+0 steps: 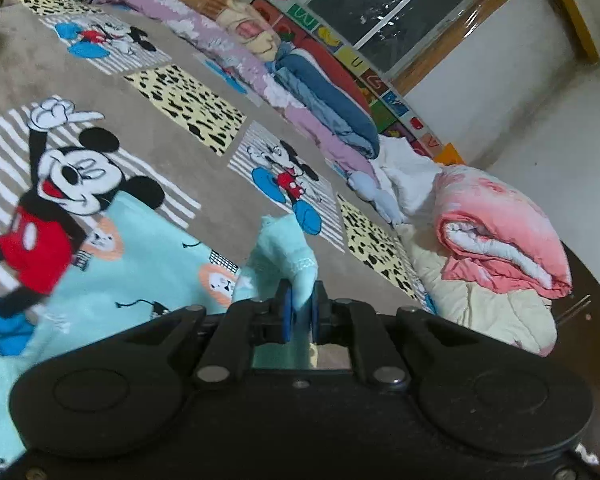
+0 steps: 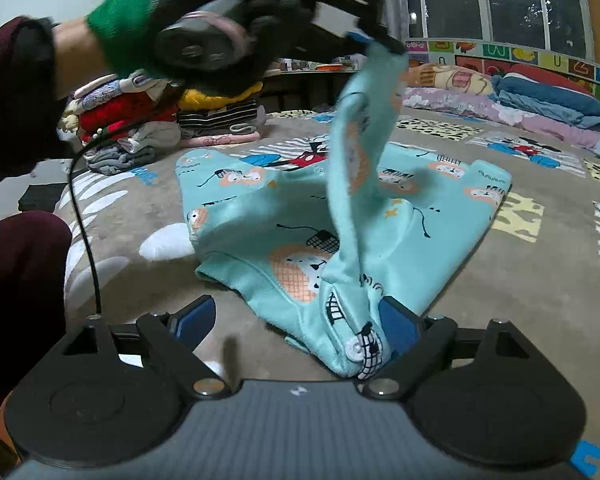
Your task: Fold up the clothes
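We see the turquoise garment (image 2: 284,216) spread on the cartoon-print blanket (image 2: 440,128), in front of the stack of folded clothes (image 2: 148,128). The left gripper (image 1: 300,312), pads pressed together, pinches one end of the garment and lifts it above the rest. The right gripper (image 2: 296,320) is spread wide, the near hem lying against one pad, ungripped. To fold well, we judge the lifted strip should be carried across, taut and aligned with the garment's edge.

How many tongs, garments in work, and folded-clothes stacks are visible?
Tongs: 2, left tongs and right tongs
Turquoise printed garment: 1
Folded-clothes stacks: 2, red-topped stack and yellow-topped stack
Total: 5
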Demonstrator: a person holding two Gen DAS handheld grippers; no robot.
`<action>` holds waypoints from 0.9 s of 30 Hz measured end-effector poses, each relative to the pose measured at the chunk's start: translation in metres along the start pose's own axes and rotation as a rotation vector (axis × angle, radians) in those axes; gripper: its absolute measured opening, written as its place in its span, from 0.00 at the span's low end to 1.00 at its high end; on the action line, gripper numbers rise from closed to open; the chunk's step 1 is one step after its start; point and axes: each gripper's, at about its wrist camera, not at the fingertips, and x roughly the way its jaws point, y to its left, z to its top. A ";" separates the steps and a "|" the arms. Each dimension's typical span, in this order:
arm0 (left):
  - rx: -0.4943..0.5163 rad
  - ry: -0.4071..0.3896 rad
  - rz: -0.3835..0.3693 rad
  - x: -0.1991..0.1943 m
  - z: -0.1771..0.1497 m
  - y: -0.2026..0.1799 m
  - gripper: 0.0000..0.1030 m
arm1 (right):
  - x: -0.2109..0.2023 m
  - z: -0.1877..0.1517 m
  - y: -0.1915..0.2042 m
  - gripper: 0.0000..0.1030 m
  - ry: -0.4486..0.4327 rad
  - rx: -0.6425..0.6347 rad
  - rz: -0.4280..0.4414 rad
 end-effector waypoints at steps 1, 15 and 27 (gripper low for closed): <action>-0.003 0.004 0.015 0.007 -0.001 -0.002 0.06 | 0.000 0.000 -0.001 0.86 0.003 0.004 0.005; 0.118 0.086 0.171 0.095 -0.029 -0.016 0.06 | -0.002 -0.002 -0.005 0.86 0.010 0.030 0.037; 0.315 0.145 0.273 0.137 -0.052 -0.028 0.06 | -0.001 -0.002 -0.006 0.86 0.010 0.034 0.040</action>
